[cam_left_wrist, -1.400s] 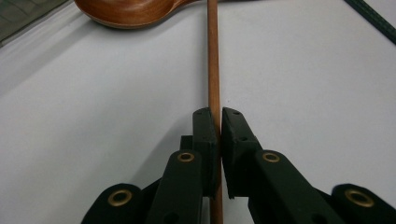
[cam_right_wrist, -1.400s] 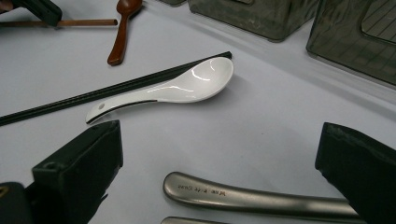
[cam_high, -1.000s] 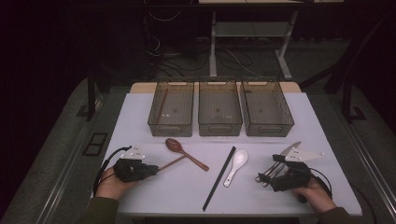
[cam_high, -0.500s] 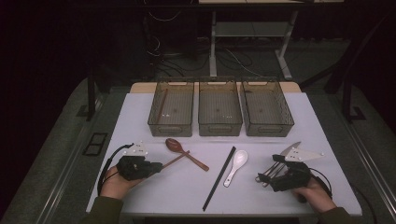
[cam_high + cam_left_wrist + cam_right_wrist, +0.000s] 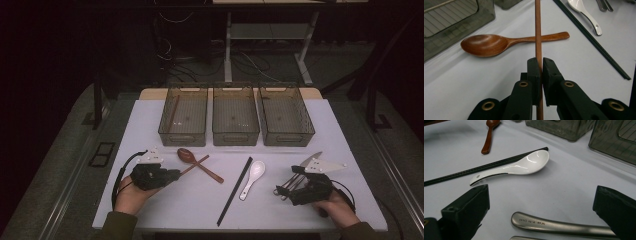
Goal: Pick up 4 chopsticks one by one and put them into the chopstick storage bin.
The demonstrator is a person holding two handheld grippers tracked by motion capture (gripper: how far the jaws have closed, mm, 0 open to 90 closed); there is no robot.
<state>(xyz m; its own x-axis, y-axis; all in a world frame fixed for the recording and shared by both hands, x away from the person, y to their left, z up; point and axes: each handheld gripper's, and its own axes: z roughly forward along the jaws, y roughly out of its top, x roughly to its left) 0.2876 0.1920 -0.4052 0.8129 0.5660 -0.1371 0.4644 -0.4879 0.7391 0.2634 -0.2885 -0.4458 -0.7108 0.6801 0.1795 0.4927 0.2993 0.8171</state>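
Note:
My left gripper (image 5: 174, 174) (image 5: 539, 62) is shut on the near end of a brown wooden chopstick (image 5: 538, 30) (image 5: 196, 164). The stick runs away from the jaws and crosses over the handle of a brown wooden spoon (image 5: 486, 45) (image 5: 189, 155). My right gripper (image 5: 295, 192) (image 5: 541, 200) stands wide open at the table's right. A grey metal utensil handle (image 5: 559, 225) lies between its jaws, untouched, and the metal utensils (image 5: 286, 186) lie just left of it. A white ceramic spoon (image 5: 253, 176) (image 5: 524, 166) and black chopsticks (image 5: 235, 192) (image 5: 474, 171) lie in the middle.
Three dark see-through bins stand in a row at the back: left (image 5: 183, 134), middle (image 5: 235, 135), right (image 5: 287, 135). The left bin holds another brown chopstick (image 5: 173, 112). The white table (image 5: 150, 120) ends close behind my hands.
My left hand and gripper have shifted a little forward and to the right along the brown chopstick. The right gripper has hardly moved.

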